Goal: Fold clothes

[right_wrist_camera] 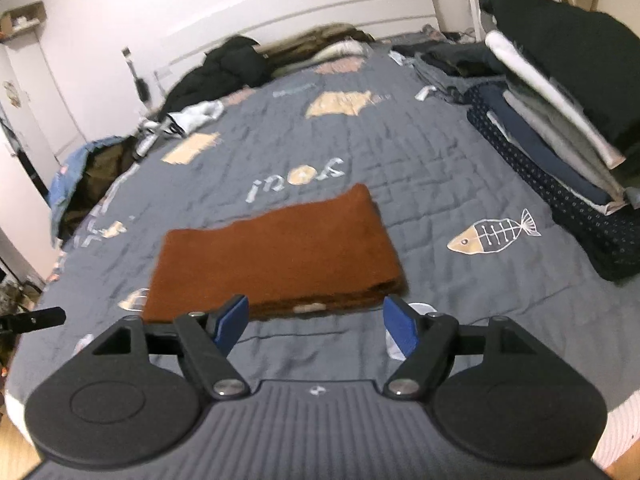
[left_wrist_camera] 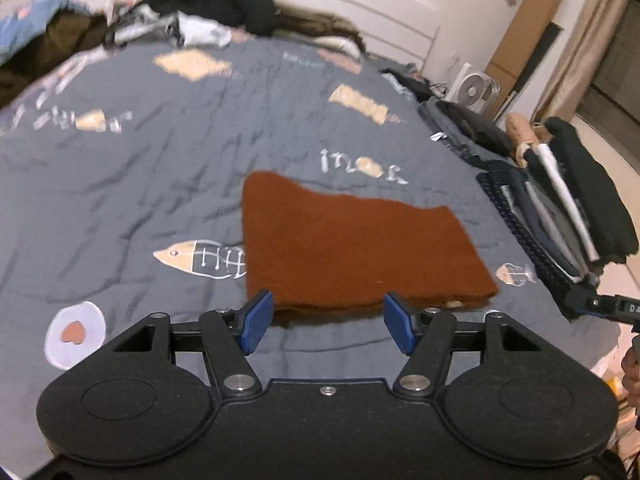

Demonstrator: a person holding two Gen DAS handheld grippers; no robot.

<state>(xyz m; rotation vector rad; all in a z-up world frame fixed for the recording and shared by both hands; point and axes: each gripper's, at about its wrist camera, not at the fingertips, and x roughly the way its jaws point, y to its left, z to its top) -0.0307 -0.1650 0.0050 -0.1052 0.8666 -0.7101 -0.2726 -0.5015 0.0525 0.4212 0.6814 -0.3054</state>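
Observation:
A rust-brown garment [left_wrist_camera: 352, 248] lies folded into a flat rectangle on the grey quilt [left_wrist_camera: 140, 184]; it also shows in the right wrist view [right_wrist_camera: 280, 256]. My left gripper [left_wrist_camera: 327, 326] is open and empty, its blue pads just short of the garment's near edge. My right gripper [right_wrist_camera: 318, 326] is open and empty too, hovering just before the garment's near edge. The tip of the right gripper [left_wrist_camera: 608, 304] shows at the right of the left wrist view.
A stack of folded dark, grey and white clothes [right_wrist_camera: 560, 120] sits at the bed's right edge, also in the left wrist view [left_wrist_camera: 560, 208]. Unfolded clothes [left_wrist_camera: 224, 4] are heaped by the headboard. A fan [left_wrist_camera: 476, 88] and cardboard [left_wrist_camera: 528, 32] stand beyond.

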